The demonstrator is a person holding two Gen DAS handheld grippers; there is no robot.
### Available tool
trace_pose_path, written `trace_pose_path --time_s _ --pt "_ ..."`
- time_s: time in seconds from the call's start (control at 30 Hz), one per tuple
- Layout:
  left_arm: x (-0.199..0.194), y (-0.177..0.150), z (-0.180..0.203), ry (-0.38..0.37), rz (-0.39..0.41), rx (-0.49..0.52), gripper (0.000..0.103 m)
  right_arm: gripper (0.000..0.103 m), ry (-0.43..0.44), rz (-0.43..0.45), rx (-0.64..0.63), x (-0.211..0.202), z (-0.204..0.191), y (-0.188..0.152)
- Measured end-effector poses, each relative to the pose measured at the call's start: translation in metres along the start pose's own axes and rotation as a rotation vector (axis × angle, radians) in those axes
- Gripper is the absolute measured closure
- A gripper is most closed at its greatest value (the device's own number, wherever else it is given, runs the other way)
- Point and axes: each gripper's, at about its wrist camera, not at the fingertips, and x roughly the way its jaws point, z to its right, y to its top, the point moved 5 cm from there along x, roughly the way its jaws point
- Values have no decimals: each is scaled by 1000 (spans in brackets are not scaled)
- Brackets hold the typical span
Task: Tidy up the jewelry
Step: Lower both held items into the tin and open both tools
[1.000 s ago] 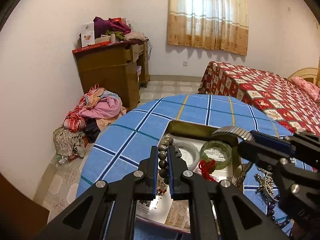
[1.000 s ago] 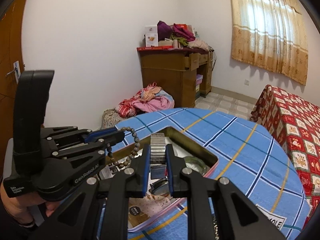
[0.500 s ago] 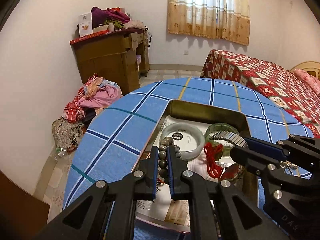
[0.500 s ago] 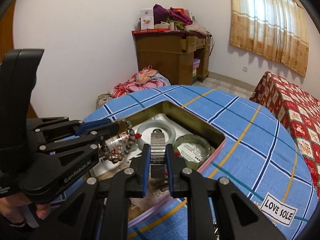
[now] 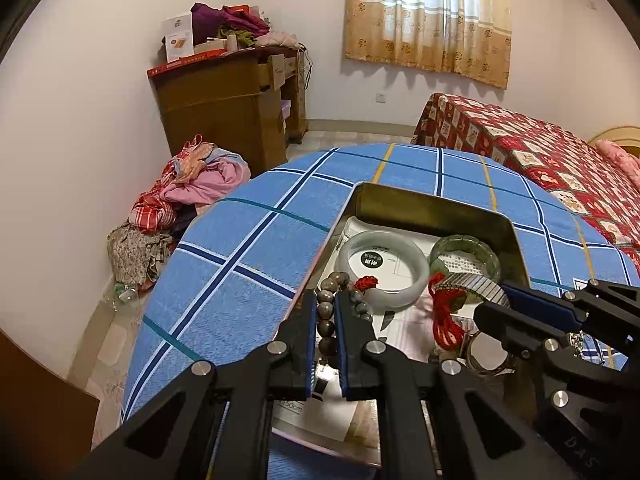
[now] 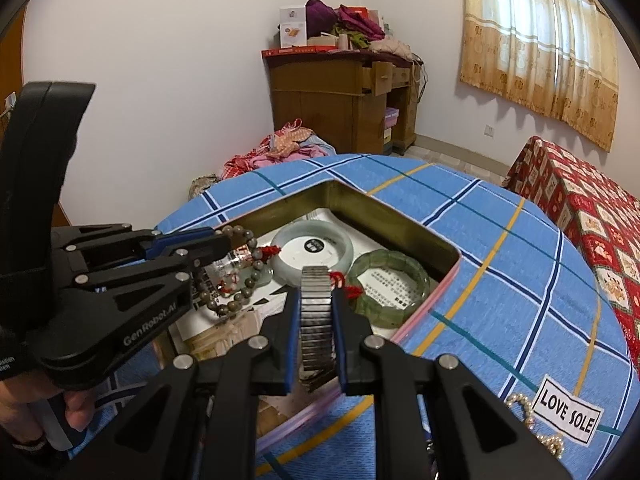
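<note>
Left wrist view: the left tongs [image 5: 325, 312], nearly closed, grip a brown bead bracelet [image 5: 326, 314] over an open metal tin [image 5: 432, 206] on the blue checked worktop [image 5: 240, 264].

Right wrist view: the right tongs [image 6: 316, 308] pinch a steel watch band [image 6: 316, 312] above the tin, beside a green bangle [image 6: 390, 294].

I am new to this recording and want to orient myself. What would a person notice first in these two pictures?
First, the two black grippers low over an open tin box on a blue checked tablecloth: the left gripper is shut on a string of brown beads, the right gripper on a metal watch band. Inside the box lie a pale bangle and, to its right, a green bangle. Behind the table is a red patterned bed.
</note>
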Motion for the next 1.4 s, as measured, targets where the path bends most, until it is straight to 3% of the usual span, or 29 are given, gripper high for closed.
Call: trace_pose_path --time_s 1.4 --pt "-1 -5 -4 5 -11 -16 94 85 1 -33 -3 10 -2 -8"
